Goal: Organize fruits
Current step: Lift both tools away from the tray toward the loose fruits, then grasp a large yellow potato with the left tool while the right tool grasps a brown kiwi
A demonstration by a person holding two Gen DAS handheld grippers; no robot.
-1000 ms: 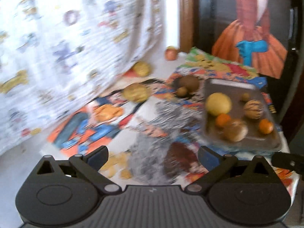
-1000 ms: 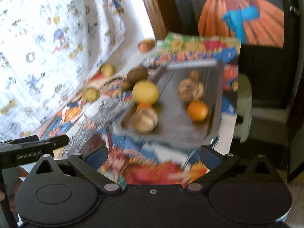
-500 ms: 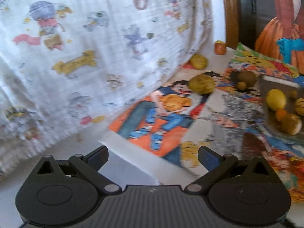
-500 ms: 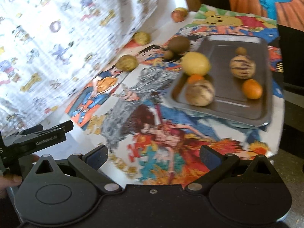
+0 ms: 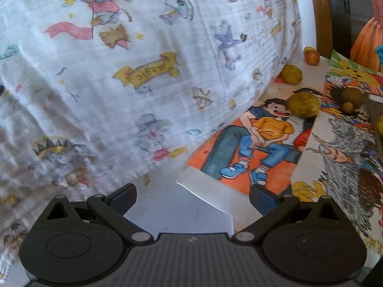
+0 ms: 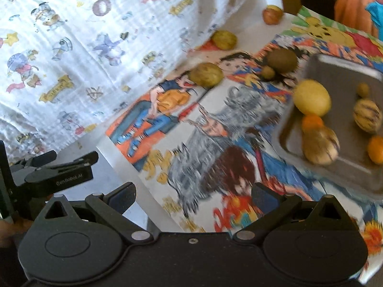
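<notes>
A grey metal tray (image 6: 344, 71) at the right holds a yellow lemon (image 6: 312, 97), two striped melons, small oranges and a small green fruit. Loose on the cartoon-print table cover lie a yellow-green fruit (image 6: 207, 74) (image 5: 303, 104), a brown kiwi (image 6: 282, 60) (image 5: 352, 96) with a tiny fruit beside it, another yellow fruit (image 6: 224, 39) (image 5: 291, 74) and a reddish fruit (image 6: 272, 14) (image 5: 311, 56) at the back. My left gripper (image 5: 192, 195) stands open above the table's near-left corner, nothing between its fingers. My right gripper (image 6: 194, 195) is open and empty, short of the tray.
A white cartoon-print cloth (image 5: 143, 71) hangs along the left and touches the table. A wooden post (image 5: 323, 12) and a dark panel with an orange dress picture stand at the back. The left gripper's body (image 6: 55, 174) shows at the right view's lower left.
The left gripper has swung left, away from the tray, which now sits at its view's right edge. The right gripper has drawn back and turned left. Both stay open.
</notes>
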